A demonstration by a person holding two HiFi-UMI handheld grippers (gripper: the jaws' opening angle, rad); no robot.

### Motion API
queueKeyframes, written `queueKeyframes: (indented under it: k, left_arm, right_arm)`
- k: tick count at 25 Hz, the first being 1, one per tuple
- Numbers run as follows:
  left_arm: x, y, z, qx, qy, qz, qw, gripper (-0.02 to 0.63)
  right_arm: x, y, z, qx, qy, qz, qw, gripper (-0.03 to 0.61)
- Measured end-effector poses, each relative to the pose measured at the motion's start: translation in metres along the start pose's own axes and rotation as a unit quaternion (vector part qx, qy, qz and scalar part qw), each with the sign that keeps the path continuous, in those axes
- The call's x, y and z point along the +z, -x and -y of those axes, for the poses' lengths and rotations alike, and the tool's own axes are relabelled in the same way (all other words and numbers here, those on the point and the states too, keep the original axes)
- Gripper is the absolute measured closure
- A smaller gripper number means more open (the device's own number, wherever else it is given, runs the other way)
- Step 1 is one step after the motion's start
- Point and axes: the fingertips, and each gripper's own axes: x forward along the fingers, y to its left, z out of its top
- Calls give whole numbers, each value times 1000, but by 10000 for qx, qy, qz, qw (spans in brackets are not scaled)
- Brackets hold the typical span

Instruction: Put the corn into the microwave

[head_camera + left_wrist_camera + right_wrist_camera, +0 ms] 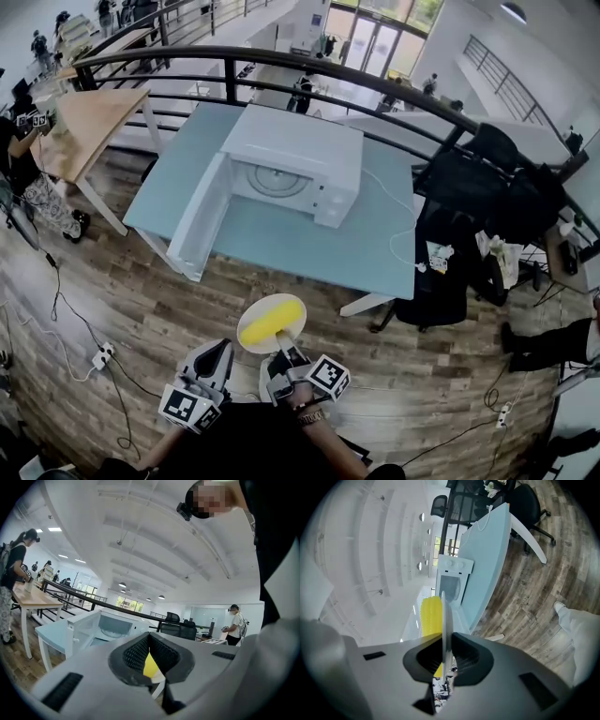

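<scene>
Corn, a yellow cob (274,321), lay on a round pale plate (251,337) held above the wood-plank floor (141,281), short of the near edge of the light-blue tabletop (309,246). The left gripper (222,349) hung just beside the plate, its jaws clenched together on nothing. The right gripper (283,349) gripped the plate's near rim between its jaws. Beyond, a white microwave (300,150) stood toward the tabletop's far edge, its door (200,220) swung open to the left.
</scene>
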Motion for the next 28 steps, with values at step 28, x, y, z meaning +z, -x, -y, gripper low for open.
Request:
queueKeyframes:
  k: [28]
  left_arm:
    - [24,-153,-13,322,-3,-14,9995,611]
  right_arm:
    - [105,-90,-17,149,-51,-588,9981,546]
